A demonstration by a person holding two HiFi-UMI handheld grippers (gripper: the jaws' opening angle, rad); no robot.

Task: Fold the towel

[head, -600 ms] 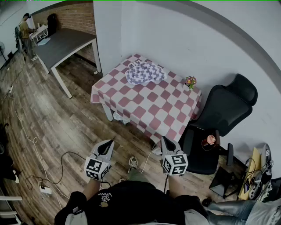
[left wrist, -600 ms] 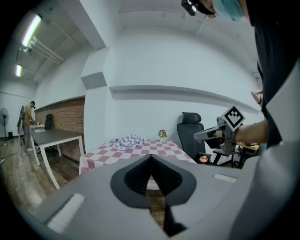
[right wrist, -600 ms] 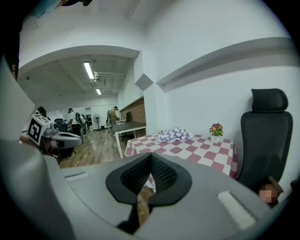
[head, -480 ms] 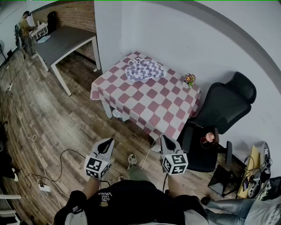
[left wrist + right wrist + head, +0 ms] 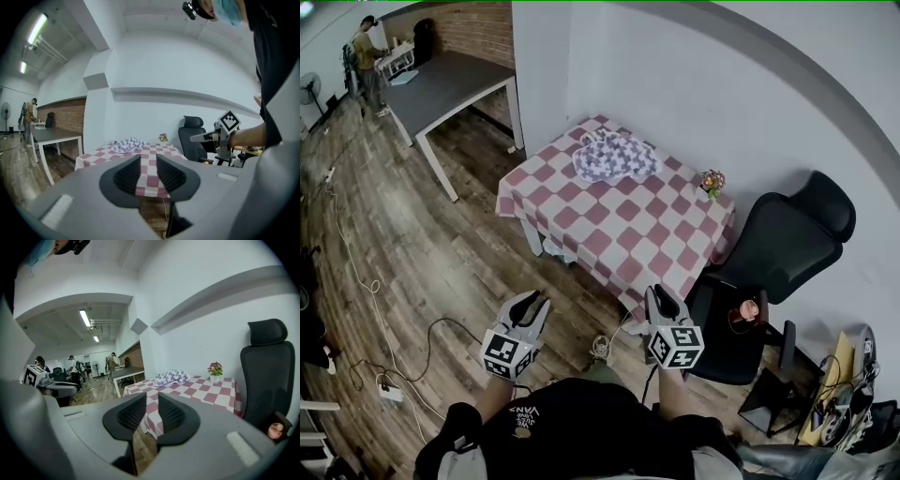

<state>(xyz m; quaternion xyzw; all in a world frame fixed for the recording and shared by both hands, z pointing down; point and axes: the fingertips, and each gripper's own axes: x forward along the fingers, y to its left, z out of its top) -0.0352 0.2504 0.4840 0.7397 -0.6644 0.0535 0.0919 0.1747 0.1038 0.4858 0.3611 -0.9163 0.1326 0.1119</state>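
Note:
The towel (image 5: 614, 157), checked in white and lilac, lies crumpled at the far end of the table with the red-and-white checked cloth (image 5: 609, 225). It also shows in the left gripper view as the towel (image 5: 125, 144) and in the right gripper view as the towel (image 5: 172, 377). Both grippers hang in the air well short of the table, over the wooden floor. My left gripper (image 5: 534, 302) and my right gripper (image 5: 659, 295) point toward the table. Their jaws stand almost together with only a narrow slit and nothing between them.
A black office chair (image 5: 787, 239) stands right of the table, with a low stool and cup (image 5: 748, 309) in front of it. A small flower pot (image 5: 710, 180) sits on the table's right corner. Cables (image 5: 384, 319) trail across the floor at left. A grey desk (image 5: 441, 89) and a person (image 5: 366, 52) are far back left.
The head view has shifted a little as the person steps on the floor. Both grippers keep the same pose in front of the body, jaws unchanged.

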